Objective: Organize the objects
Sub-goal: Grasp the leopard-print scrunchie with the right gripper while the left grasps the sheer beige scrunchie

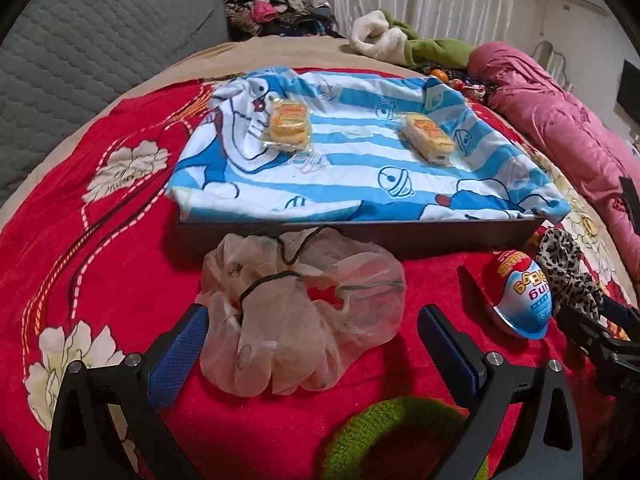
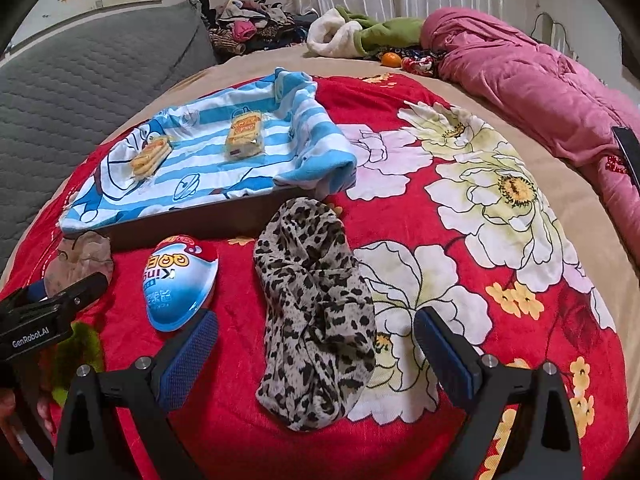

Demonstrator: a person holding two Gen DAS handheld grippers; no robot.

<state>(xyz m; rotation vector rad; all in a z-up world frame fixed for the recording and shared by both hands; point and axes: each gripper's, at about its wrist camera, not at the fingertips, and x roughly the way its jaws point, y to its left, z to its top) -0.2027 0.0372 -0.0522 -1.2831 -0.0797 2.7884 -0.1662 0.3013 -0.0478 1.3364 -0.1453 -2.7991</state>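
A sheer beige scrunchie (image 1: 300,316) with a black hair tie lies on the red blanket, between the open fingers of my left gripper (image 1: 312,346). A leopard-print cloth (image 2: 316,316) lies between the open fingers of my right gripper (image 2: 316,348). Between the two rests a blue and red egg-shaped toy package (image 1: 520,296) (image 2: 180,284). Behind them stands a dark tray (image 1: 360,236) (image 2: 192,224) lined with a blue striped cartoon towel (image 1: 360,160), holding two yellow snack packs (image 1: 288,124) (image 1: 430,138). A green knitted item (image 1: 400,436) sits under the left gripper.
The red floral blanket (image 2: 460,208) covers a bed. A pink quilt (image 2: 520,88) lies at the right, a grey quilted cushion (image 1: 100,40) at the left, a clothes pile (image 1: 280,4) and a white-green garment (image 1: 400,40) at the back.
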